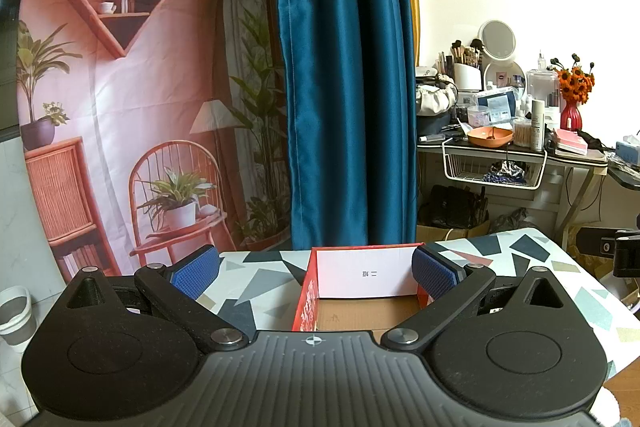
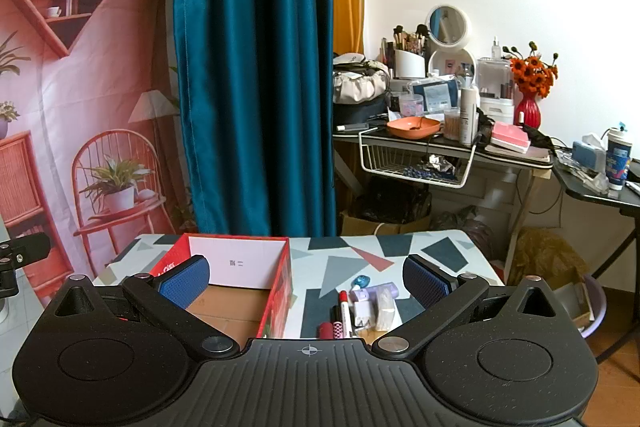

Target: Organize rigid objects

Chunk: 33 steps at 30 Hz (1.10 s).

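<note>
Just ahead of the right gripper (image 2: 306, 281), a small huddle of rigid objects (image 2: 362, 309) lies on the patterned table (image 2: 400, 253) — a red-capped marker (image 2: 343, 311), a pale purple case (image 2: 374, 294), a white block and a little blue piece, their near ends cut off by the gripper body. Beside them to the left stands the open red box (image 2: 280, 291), cardboard floor bare where visible, its near part hidden in both views. Both grippers' jaws are spread wide and hold nothing — the left gripper (image 1: 316, 277) hangs over the box.
</note>
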Tool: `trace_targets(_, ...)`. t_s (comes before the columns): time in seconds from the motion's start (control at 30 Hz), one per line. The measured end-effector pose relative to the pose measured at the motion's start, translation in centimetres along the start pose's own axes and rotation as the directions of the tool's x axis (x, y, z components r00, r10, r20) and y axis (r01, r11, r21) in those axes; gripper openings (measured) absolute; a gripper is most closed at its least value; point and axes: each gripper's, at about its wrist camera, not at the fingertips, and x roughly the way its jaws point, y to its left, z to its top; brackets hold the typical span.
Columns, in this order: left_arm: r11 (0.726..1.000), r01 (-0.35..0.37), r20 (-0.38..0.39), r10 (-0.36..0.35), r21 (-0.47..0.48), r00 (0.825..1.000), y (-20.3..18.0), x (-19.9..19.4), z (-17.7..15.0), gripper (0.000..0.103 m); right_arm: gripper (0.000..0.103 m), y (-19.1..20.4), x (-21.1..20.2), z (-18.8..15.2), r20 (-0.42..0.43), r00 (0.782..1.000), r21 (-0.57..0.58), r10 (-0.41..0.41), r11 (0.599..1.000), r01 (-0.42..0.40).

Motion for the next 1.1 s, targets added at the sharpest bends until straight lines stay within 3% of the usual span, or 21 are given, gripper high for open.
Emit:
trace_targets(0.57, 0.999, 0.030, 0.005, -0.030, -0.038, 1.000, 1.0, 1.2, -0.4, 0.103, 0.103, -0.4, 0.3, -0.3, 0.033, 0.999, 0.031, 0.010, 0.999, -0.011)
trace_targets(0.73, 0.998, 0.004, 0.015, -0.003, -0.065, 1.000, 2.4, 4.0, -0.8, 0.103, 0.103, -1.8, 2.2, -0.9, 0.060, 0.998, 0.051, -0.008, 0.999, 0.005)
trace_targets(0.9, 0.997, -0.069, -0.041, 0.067, -0.039, 0.997, 2.9, 8.2, -2.0, 0.103, 0.103, -3.1, 5.6, -2.1, 0.046, 0.999, 0.066, -0.006, 0.998, 0.003)
trace_targets(1.0, 0.995, -0.084, -0.076, 0.081, -0.045, 0.994, 3.3, 10.7, -3.1, 0.103, 0.103, -3.6, 7.3, -3.1, 0.071, 0.997, 0.067, -0.011, 0.998, 0.006)
trace_targets(1.1, 0.995, -0.088, -0.090, 0.084, -0.050, 0.992, 3.9, 12.4, -4.3, 0.103, 0.103, -4.1, 9.4, -3.9, 0.042, 0.999, 0.069, -0.022, 0.997, 0.019)
